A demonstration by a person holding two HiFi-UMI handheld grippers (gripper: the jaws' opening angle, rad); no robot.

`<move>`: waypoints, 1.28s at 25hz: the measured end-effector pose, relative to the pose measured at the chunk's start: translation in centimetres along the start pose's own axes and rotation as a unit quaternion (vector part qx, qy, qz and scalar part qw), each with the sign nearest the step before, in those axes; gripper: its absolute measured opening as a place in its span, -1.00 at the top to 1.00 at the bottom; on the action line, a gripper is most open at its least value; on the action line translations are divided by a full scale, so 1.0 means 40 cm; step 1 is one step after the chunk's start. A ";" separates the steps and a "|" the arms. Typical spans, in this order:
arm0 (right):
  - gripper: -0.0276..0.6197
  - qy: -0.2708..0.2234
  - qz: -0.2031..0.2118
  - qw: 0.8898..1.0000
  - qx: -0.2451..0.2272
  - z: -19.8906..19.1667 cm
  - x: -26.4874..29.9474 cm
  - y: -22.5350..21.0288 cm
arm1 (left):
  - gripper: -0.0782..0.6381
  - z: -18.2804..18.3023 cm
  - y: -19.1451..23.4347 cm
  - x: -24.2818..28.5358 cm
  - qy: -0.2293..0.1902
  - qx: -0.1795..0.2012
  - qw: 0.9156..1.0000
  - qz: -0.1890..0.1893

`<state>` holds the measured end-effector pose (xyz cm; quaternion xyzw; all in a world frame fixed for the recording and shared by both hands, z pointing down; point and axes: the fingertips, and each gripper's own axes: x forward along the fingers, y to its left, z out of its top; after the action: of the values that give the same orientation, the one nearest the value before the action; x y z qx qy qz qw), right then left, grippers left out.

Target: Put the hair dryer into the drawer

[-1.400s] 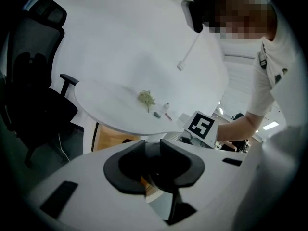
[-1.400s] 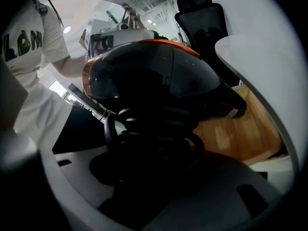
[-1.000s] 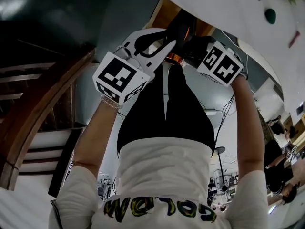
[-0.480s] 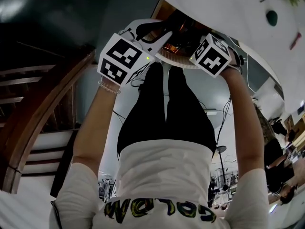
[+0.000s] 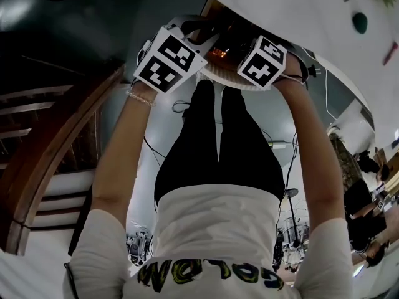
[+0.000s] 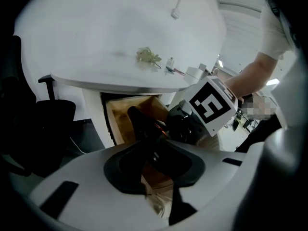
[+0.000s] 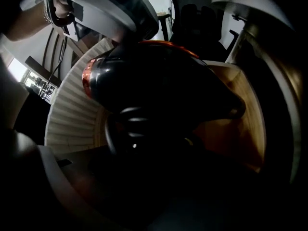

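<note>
The black hair dryer with an orange ring hangs between both grippers, right at the open wooden drawer under the white table. My left gripper is shut on one end of it; in the left gripper view the dryer runs from the white jaws toward the drawer. My right gripper grips the other end; in the right gripper view the dryer's body fills the picture over the drawer's wooden floor, hiding the jaws.
A black office chair stands left of the drawer. Small items and a cable lie on the table top. The drawer's ribbed white front lies nearest me. A wooden stair rail runs at the left; people stand far right.
Both grippers have carried the hair dryer away from my body and down to the open drawer. The marker cubes have tilted as the grippers turned steeper.
</note>
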<state>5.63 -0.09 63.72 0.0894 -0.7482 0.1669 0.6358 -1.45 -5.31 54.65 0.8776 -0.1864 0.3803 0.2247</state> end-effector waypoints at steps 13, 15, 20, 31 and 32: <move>0.15 0.057 -0.028 0.998 -0.026 0.009 0.085 -0.012 | 0.49 -0.095 0.045 0.071 0.076 0.050 0.996 0.014; 0.15 0.068 -0.036 0.997 -0.027 0.016 0.093 -0.014 | 0.49 -0.107 0.054 0.072 0.088 0.065 0.994 0.022; 0.14 0.082 -0.055 0.995 -0.026 0.039 0.103 -0.019 | 0.51 -0.123 0.071 0.067 0.106 0.102 0.988 0.046; 0.12 0.124 -0.096 0.987 -0.028 0.005 0.137 -0.045 | 0.50 -0.115 0.056 0.091 0.103 0.109 0.987 0.055; 0.12 0.125 -0.098 0.987 -0.029 0.004 0.138 -0.046 | 0.49 -0.115 0.056 0.092 0.103 0.109 0.987 0.056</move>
<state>5.17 -1.44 69.38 0.1216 -0.6550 0.0919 0.7401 -2.89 -5.27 60.77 0.8411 -0.1686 0.4986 0.1243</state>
